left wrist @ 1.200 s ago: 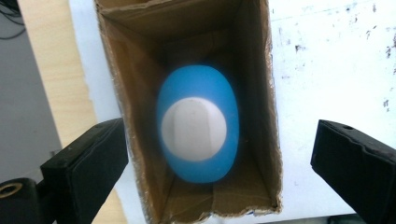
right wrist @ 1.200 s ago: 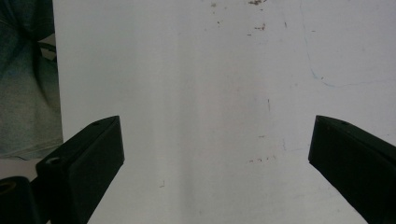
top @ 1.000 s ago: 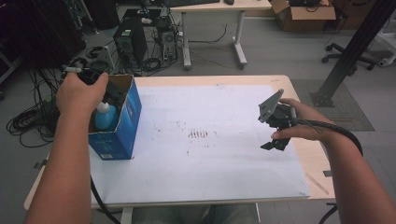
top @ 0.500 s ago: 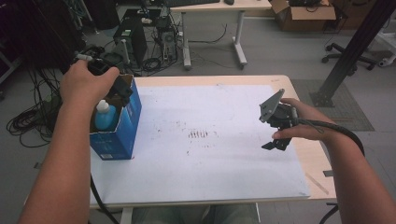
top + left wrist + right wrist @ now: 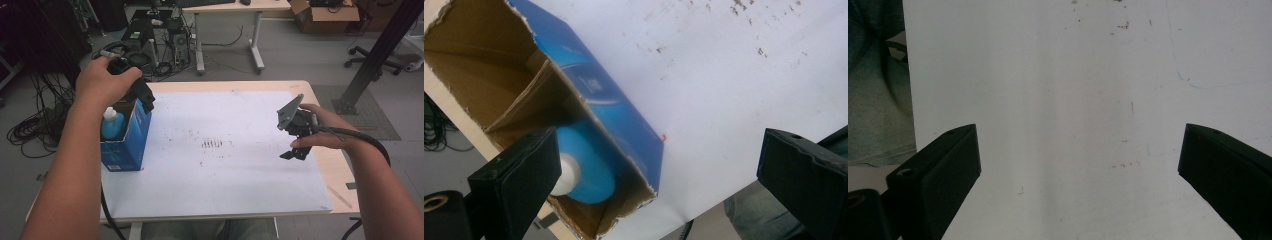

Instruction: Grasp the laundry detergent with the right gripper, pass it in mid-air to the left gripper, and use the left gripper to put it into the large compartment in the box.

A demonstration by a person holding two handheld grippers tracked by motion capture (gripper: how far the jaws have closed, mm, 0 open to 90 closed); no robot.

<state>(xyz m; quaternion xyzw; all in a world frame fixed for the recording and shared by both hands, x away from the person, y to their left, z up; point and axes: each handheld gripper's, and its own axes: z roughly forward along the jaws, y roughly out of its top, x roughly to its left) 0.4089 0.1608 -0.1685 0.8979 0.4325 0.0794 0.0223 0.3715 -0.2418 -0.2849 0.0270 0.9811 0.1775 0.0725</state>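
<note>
Left gripper (image 5: 142,95) hangs over the open top of the blue box (image 5: 131,137) at the table's left edge, jaws spread wide and empty; the bottle (image 5: 112,125) stands upright inside, in the near compartment. To take it well, I would centre the jaws over the white cap (image 5: 566,174), descend straight between the cardboard divider (image 5: 531,100) and the torn rim, and close on the neck, since the smooth round plastic body may slip. Right gripper (image 5: 295,142) idles above the white, speckled sheet (image 5: 225,170), jaws also apart.
</note>
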